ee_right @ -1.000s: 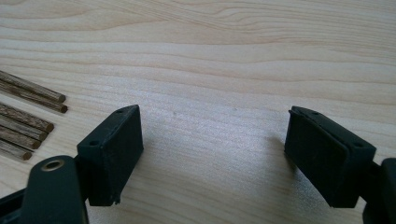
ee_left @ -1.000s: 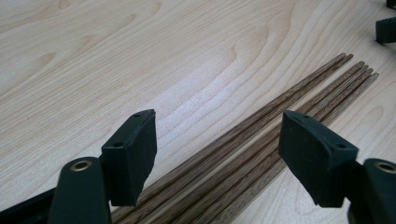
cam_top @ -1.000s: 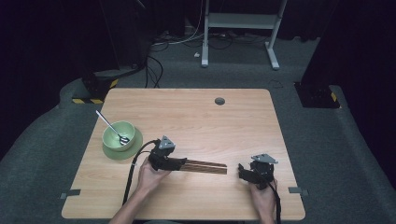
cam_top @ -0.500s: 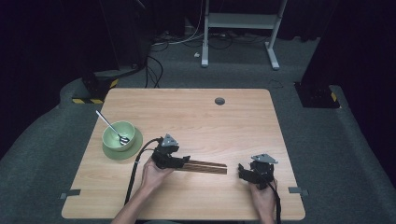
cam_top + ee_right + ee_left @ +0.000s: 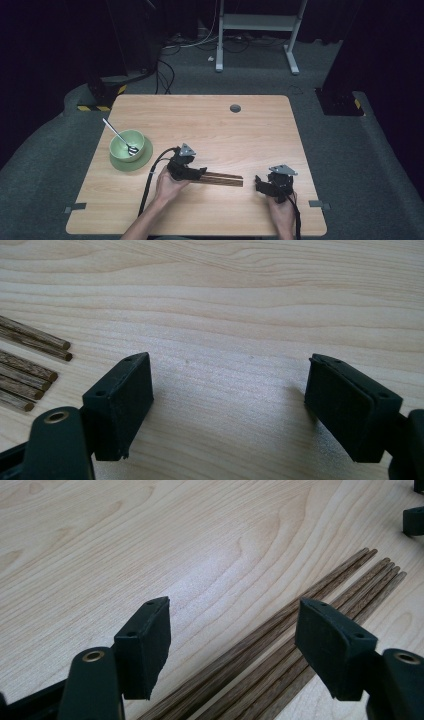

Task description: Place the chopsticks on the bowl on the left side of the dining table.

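On the wooden bench [image 5: 260, 130] lies a bunch of dark brown sticks [image 5: 222, 178], side by side and flat, near the front edge and about in the middle. The left tool [image 5: 199, 172] sits at the left end of the sticks, held by the left hand [image 5: 170, 186]. Its jaws are wide apart, and they have just been opening a bit more. In the left tool view the sticks [image 5: 280, 650] run up between the two black pads [image 5: 147, 642], closer to the pad on the right side of that view. The pads do not press on them, so the left tool holds nothing. The sticks lie in two small groups there, almost touching. The right tool [image 5: 262, 183] rests on the bench near the right end of the sticks, held by the right hand [image 5: 282, 212]. Its jaws are wide apart too, with only bare wood between them. In the right tool view the cut ends of the sticks [image 5: 30, 367] show at the left edge, beside the left pad and apart from it. Far off on the left side of the bench stands a green bowl [image 5: 127, 145] on a green plate [image 5: 120, 162], with a spoon [image 5: 117, 135] leaning in the bowl. A small round hole [image 5: 235, 108] is in the bench near its far edge.
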A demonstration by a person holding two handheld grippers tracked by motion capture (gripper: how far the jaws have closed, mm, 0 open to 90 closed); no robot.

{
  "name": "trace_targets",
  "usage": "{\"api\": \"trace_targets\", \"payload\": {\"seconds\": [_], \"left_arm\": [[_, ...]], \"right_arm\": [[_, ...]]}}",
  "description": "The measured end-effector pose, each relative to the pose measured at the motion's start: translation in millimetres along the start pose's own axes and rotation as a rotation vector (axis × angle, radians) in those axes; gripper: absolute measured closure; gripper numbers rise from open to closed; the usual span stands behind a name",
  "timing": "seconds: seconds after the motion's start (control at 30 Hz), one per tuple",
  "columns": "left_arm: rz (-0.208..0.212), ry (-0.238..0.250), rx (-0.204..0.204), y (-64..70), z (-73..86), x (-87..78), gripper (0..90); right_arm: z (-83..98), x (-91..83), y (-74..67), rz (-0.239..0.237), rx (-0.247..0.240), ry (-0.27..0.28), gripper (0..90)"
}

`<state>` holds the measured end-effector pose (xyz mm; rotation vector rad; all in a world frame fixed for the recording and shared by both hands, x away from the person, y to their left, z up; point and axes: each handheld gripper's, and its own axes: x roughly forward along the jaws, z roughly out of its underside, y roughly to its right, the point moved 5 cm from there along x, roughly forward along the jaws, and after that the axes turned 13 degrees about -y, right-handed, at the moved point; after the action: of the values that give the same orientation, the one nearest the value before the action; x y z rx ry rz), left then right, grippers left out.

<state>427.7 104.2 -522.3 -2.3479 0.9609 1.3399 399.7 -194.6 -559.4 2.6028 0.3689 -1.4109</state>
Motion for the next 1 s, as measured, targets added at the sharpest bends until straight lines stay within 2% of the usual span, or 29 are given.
{"api": "trace_targets", "payload": {"seconds": [0.23,0.33,1.0], "left_arm": [[0.002,-0.020,0.018,5.0,-5.2,6.2,30.7],[-0.017,-0.044,0.019,5.1,-6.2,12.6,30.7],[-0.048,-0.070,0.019,5.5,-7.4,25.9,31.9]], "right_arm": [[0.0,0.0,0.0,0.000,0.000,0.000,18.8],[0.0,0.0,0.0,0.000,0.000,0.000,18.8],[0.0,0.0,0.0,0.000,0.000,0.000,18.8]]}}
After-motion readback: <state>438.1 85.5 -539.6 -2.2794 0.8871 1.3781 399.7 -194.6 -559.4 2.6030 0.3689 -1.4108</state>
